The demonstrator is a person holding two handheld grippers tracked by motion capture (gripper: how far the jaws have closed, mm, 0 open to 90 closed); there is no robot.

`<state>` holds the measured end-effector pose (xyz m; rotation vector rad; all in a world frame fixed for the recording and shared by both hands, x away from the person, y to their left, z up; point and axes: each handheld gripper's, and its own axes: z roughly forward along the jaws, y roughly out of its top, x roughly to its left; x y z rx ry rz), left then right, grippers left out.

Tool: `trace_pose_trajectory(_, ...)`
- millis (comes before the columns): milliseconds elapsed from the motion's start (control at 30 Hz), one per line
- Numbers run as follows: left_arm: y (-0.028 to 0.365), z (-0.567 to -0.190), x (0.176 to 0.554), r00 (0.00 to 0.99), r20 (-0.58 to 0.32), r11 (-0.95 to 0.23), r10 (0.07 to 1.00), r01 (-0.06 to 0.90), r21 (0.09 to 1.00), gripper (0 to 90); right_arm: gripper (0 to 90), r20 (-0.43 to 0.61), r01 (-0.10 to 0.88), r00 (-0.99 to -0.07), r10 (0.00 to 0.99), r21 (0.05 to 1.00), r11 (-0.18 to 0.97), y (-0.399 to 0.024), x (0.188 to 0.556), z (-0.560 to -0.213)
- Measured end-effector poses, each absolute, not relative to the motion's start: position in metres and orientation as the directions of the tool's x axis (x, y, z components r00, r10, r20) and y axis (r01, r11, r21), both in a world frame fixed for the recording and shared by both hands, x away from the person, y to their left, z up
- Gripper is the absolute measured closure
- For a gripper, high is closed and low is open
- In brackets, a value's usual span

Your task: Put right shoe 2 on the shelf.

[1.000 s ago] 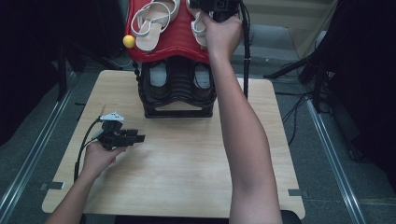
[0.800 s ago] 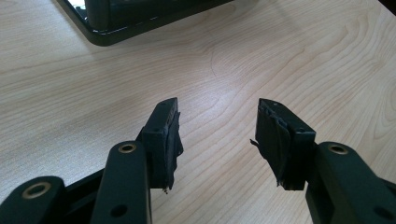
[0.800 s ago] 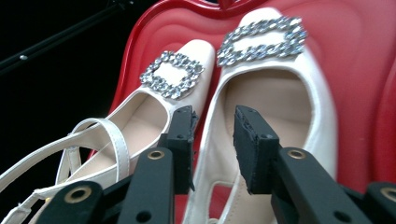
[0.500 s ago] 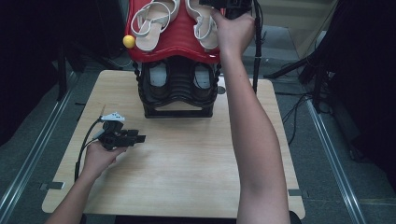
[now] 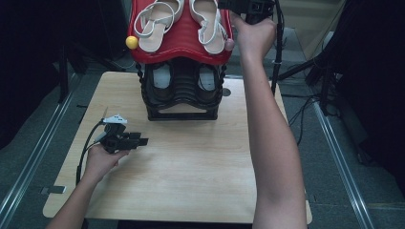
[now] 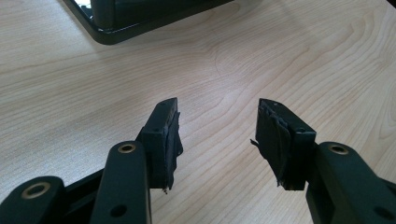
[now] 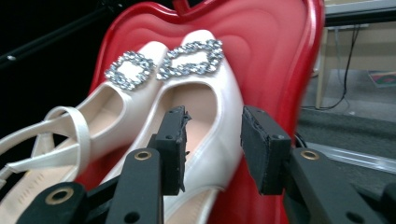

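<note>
Two white strappy shoes with rhinestone buckles lie side by side on a red apple-shaped tray (image 5: pixel 181 45) that tops a black shoe rack (image 5: pixel 181 90). My right gripper (image 5: pixel 224 5) hovers at the tray's far right corner, beside the right shoe (image 5: pixel 208 24). In the right gripper view its jaws (image 7: pixel 212 116) have just been opening. That shoe (image 7: pixel 201 93) lies behind the gap, untouched by the pads, and the other shoe (image 7: pixel 116 107) is to its left. My left gripper (image 5: pixel 142 141) rests low over the wooden table (image 5: pixel 191 167), open with nothing between its fingers (image 6: pixel 217 112).
The rack's lower shelves hold dark shoes. A yellow ball (image 5: pixel 131 42) and a pink ball (image 5: pixel 229 44) stick out at the tray's sides. The rack's base (image 6: pixel 130 18) lies ahead of the left gripper. Metal rails flank the table, with cables and a stand on the floor at right.
My right hand has drawn away to the right from the right shoe, which stays on the tray, and its jaws have widened. The left hand has not moved.
</note>
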<state>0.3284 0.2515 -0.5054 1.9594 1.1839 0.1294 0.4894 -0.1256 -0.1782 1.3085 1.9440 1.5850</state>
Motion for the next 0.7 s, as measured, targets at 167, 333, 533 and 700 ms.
trace_pose_trajectory(167, 0.252, -0.506, 0.329, 0.55, -0.307, -0.218, 0.777, 0.692, 0.689, 49.8, 60.1, 0.296, 0.451, -0.527, 0.797, 0.892, -0.032, -0.137, 0.489, -0.181)
trace_pose_trajectory(333, 0.251, -0.506, 0.328, 0.553, -0.303, -0.223, 0.776, 0.69, 0.689, 49.9, 58.0, 0.296, 0.455, -0.524, 0.799, 0.89, -0.031, -0.149, 0.489, -0.185)
trace_pose_trajectory(533, 0.252, -0.506, 0.328, 0.553, -0.301, -0.223, 0.777, 0.69, 0.689, 49.9, 57.5, 0.291, 0.452, -0.512, 0.808, 0.892, -0.035, -0.16, 0.488, -0.194)
trace_pose_trajectory(700, 0.253, -0.505, 0.328, 0.554, -0.299, -0.226, 0.777, 0.688, 0.689, 49.8, 56.9, 0.284, 0.446, -0.508, 0.813, 0.894, -0.034, -0.167, 0.487, -0.201)
